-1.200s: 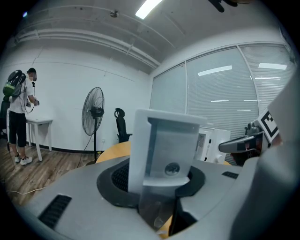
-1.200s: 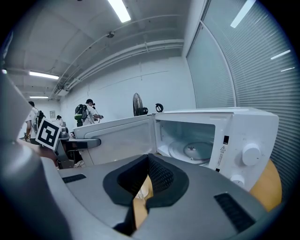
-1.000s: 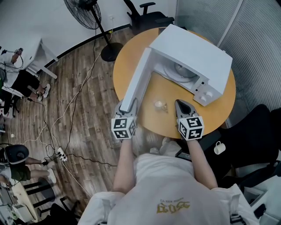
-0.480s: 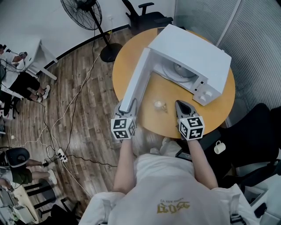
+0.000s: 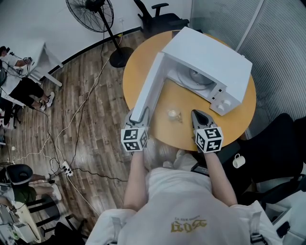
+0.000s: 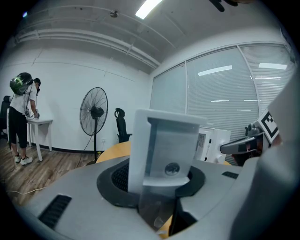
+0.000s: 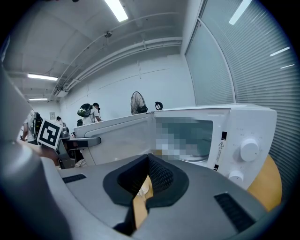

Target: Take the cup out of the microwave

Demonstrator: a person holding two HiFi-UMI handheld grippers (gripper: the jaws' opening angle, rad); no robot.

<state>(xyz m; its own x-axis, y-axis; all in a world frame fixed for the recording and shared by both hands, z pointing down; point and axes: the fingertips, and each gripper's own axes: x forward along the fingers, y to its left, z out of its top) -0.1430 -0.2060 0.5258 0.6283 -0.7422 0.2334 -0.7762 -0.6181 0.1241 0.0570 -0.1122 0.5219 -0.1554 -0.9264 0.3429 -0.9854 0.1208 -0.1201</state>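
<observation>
The white microwave stands on the round orange table, its door swung wide open toward me. My left gripper is shut on the door's free edge, which fills the gap between its jaws. A small clear cup sits on the table in front of the microwave's opening, between both grippers. My right gripper hovers just right of the cup, shut with nothing in it. In the right gripper view the open door and the control knobs lie ahead.
A standing fan and an office chair are beyond the table. Cables and a power strip lie on the wood floor at left. A white mug rests beside a black chair at right.
</observation>
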